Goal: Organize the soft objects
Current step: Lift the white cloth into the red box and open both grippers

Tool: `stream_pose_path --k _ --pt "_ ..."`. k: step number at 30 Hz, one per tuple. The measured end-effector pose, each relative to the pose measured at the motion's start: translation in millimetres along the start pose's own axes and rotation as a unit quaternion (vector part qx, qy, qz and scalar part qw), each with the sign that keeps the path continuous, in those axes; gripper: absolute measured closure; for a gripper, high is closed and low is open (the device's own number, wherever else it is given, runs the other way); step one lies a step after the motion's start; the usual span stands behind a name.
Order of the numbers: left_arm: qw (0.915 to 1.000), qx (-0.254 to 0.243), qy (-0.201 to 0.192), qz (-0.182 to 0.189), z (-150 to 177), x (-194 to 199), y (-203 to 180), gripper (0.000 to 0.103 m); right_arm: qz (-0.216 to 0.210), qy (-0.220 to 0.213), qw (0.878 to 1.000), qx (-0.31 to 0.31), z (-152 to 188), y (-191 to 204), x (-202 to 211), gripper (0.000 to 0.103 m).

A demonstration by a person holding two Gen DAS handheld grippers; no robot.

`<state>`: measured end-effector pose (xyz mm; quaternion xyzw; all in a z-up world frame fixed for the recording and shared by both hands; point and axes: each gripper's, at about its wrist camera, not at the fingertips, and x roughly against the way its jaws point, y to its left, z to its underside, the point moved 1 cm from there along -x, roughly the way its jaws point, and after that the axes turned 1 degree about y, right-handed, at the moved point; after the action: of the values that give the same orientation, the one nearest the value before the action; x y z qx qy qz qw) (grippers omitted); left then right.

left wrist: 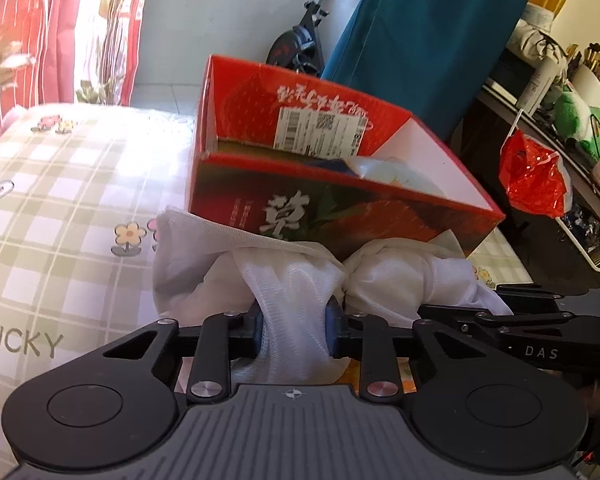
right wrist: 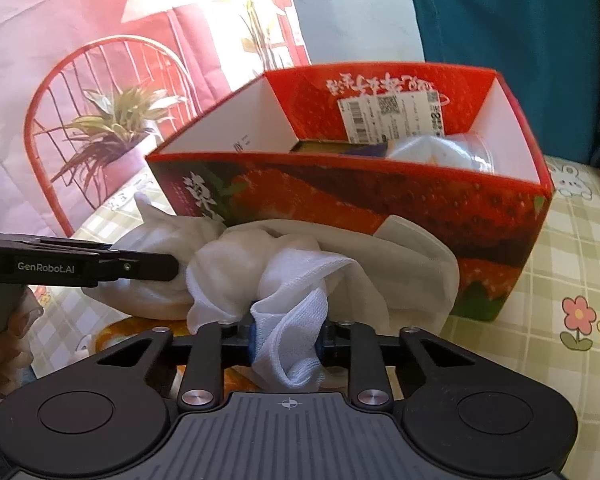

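A crumpled white cloth (left wrist: 300, 276) (right wrist: 292, 268) lies on the table against the front of an open red strawberry-print box (left wrist: 340, 208) (right wrist: 380, 196). My left gripper (left wrist: 296, 328) is shut on a bunched fold of the cloth, blue pads pressing on both sides. My right gripper (right wrist: 288, 336) is likewise shut on another fold of the same cloth, to the right of the left one. The left gripper's black finger (right wrist: 140, 266) shows at the left of the right wrist view. Inside the box lie a pale soft item (right wrist: 440, 148) and something dark blue (right wrist: 364, 150).
The table wears a green-and-white checked cover with flowers (left wrist: 80, 200). A red plastic bag (left wrist: 534, 180) and a cluttered shelf (left wrist: 560, 92) stand at right, a teal curtain (left wrist: 420, 40) behind the box. A red chair with a plant (right wrist: 108, 132) is at left. A hand (right wrist: 8, 336) holds the left gripper.
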<state>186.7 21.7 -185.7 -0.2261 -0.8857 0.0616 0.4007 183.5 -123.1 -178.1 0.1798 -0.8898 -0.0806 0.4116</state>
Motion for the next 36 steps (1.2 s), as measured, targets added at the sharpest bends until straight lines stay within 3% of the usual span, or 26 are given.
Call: stream_pose_path --k 8,18,29,33,36 --pt "0.9989 -0.006 -0.046 -0.003 -12.2 29.1 -7.3 0.074 -0.025 -0.034 0.999 0.012 -13.5 8.8 19.7 0.084" --pt "0.9945 -0.035 -0.099 0.001 -56.9 61.2 -26.7 0.075 -0.039 -0.086 0.995 0.039 -49.3 17.6 47.6 0.086" --pt "0.9896 -0.063 -0.129 0.008 -106.2 63.1 -48.0 0.08 -0.03 -0.138 0.989 0.043 -91.8 6.3 73.2 0.087" --pt "0.9907 -0.044 -0.128 0.018 -133.4 45.9 -42.8 0.081 -0.017 -0.155 0.987 0.041 -118.3 -7.9 77.9 0.087" --pt "0.9899 -0.056 -0.13 0.009 -150.8 30.1 -43.5 0.081 -0.008 -0.156 0.987 0.026 -137.5 -23.3 71.5 0.087"
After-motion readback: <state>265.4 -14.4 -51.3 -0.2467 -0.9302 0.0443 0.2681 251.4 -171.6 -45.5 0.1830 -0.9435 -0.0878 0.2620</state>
